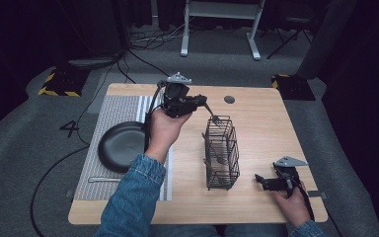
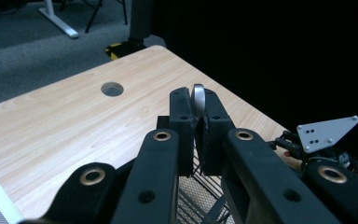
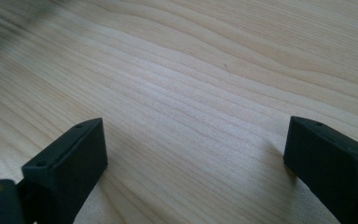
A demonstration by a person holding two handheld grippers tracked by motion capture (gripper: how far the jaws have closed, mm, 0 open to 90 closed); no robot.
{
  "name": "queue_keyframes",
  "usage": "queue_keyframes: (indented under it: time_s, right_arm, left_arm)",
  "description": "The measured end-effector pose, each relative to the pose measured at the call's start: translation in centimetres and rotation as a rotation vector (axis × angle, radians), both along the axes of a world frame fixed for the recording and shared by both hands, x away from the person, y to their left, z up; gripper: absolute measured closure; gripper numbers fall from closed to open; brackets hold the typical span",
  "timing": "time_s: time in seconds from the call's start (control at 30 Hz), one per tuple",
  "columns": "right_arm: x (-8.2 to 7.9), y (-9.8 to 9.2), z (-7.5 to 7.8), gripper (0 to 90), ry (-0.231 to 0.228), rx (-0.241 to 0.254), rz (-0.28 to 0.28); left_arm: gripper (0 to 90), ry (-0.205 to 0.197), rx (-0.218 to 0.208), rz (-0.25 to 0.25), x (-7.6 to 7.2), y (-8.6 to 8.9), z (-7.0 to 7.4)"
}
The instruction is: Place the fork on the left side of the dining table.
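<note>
Left gripper [image 1: 203,104] clamped on fork [image 1: 214,116], tines just above wire basket [image 1: 221,153]; drop-in pending. Right gripper [image 1: 264,181] wide, empty, on table [image 1: 261,123].

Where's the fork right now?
In the high view the fork is held in the left gripper, tines down over the far end of the wire basket at the table's middle, right of the black plate.

Shiny metal fork [image 1: 214,117], black wire basket [image 1: 221,154], matt pale wood table [image 1: 261,123].
</note>
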State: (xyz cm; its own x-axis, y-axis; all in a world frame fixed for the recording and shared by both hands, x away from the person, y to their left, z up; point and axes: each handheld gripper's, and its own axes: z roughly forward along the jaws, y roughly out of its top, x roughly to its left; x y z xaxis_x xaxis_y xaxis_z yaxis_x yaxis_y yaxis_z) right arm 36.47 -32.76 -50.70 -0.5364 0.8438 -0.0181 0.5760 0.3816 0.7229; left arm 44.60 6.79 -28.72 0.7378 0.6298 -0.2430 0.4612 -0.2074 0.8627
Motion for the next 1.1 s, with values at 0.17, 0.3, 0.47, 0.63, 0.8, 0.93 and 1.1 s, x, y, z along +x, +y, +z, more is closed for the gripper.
queue_keyframes:
  time_s: [0.17, 0.3, 0.47, 0.63, 0.8, 0.93, 1.1]
  right_arm:
    - [0.0, 0.0, 0.0, 5.9, 0.000, 0.000, 0.000]
    - [0.0, 0.0, 0.0, 5.9, 0.000, 0.001, -0.001]
    - [0.0, 0.0, 0.0, 5.9, 0.000, 0.001, -0.001]
    - [0.0, 0.0, 0.0, 5.9, 0.000, 0.000, 0.000]
    - [0.0, 0.0, 0.0, 6.0, 0.000, 0.000, 0.000]
    - [0.0, 0.0, 0.0, 6.0, 0.000, 0.000, 0.000]
    - [0.0, 0.0, 0.0, 5.9, 0.000, 0.000, 0.000]
  left_arm:
    - [86.3, -0.009, -0.003, 0.005, -0.1, 0.8, 1.3]
    - [86.3, -0.025, -0.004, 0.019, -0.2, 1.5, 2.2]
    - [86.3, -0.037, -0.016, 0.040, -0.3, 2.6, 2.8]
    - [86.2, -0.051, -0.029, 0.068, -0.4, 3.8, 3.6]
    - [86.2, -0.056, -0.022, 0.084, -0.2, 4.2, 3.9]
    - [86.3, -0.061, -0.021, 0.108, -0.1, 5.0, 4.1]
    - [86.3, -0.062, -0.020, 0.156, 0.3, 6.6, 4.3]
